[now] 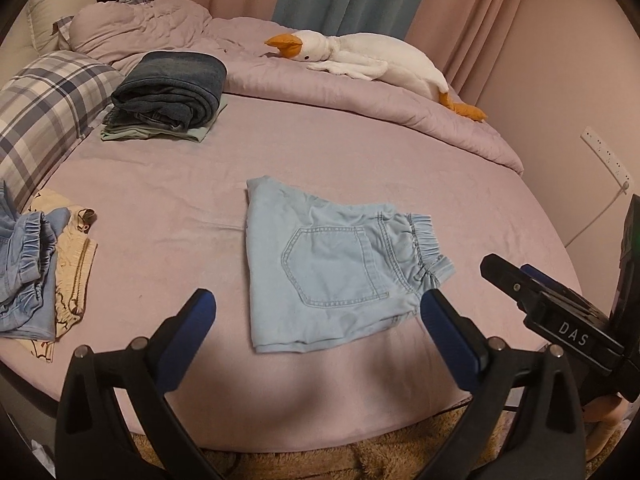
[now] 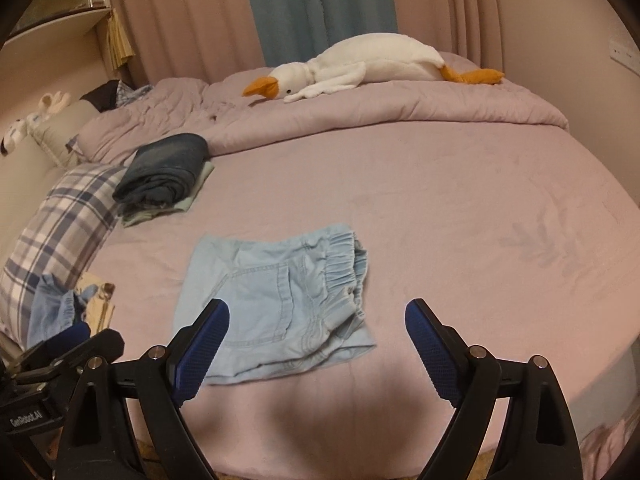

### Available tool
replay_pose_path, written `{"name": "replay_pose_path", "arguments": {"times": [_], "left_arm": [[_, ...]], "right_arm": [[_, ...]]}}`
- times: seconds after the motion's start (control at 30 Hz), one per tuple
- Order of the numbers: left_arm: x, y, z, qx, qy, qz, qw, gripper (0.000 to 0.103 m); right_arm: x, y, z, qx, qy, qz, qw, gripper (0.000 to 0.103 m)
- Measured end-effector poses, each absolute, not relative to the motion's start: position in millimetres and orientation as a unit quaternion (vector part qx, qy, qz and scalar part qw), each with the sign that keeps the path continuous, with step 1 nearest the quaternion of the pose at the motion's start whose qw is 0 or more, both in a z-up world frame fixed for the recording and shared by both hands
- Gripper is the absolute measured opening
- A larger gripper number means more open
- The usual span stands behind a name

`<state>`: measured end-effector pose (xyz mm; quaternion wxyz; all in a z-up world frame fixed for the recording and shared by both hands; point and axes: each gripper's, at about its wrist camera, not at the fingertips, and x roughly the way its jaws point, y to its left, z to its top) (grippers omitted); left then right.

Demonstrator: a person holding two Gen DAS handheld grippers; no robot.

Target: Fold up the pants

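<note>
Light blue shorts (image 2: pixel 276 300) lie folded on the bed (image 2: pixel 440 208), right gripper (image 2: pixel 316 316) jaws spread above.

The left claw (image 1: pixel 318 308) and right claw (image 2: pixel 316 322) are black plastic clamps with ribbed blue pads and silver pivot screws. White lettering on the bodies reads "DAS" and, seemingly, "GenRobot.AI".

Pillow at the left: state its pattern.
The pillow is plaid: blue-grey and white checks, clearest in the left wrist view.
</note>
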<state>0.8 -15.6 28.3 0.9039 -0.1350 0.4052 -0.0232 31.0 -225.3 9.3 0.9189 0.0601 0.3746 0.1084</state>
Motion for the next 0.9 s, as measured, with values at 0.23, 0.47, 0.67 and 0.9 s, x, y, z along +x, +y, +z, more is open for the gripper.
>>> {"name": "replay_pose_path", "arguments": {"times": [0.23, 0.47, 0.67, 0.9], "left_arm": [[-5, -17, 28, -0.137, 0.405, -0.025, 0.904, 0.102], [-9, -17, 28, -0.143, 0.404, -0.028, 0.903, 0.102], [-12, -17, 30, -0.145, 0.401, -0.031, 0.904, 0.102], [-15, -19, 32, -0.141, 0.396, -0.031, 0.907, 0.102]], "right_arm": [[27, -225, 10, 0.059, 0.375, 0.101, 0.920, 0.089], [26, -225, 10, 0.060, 0.375, 0.100, 0.919, 0.089], [22, -226, 9, 0.058, 0.374, 0.101, 0.920, 0.089], [17, -224, 11, 0.060, 0.372, 0.090, 0.922, 0.089]]}}
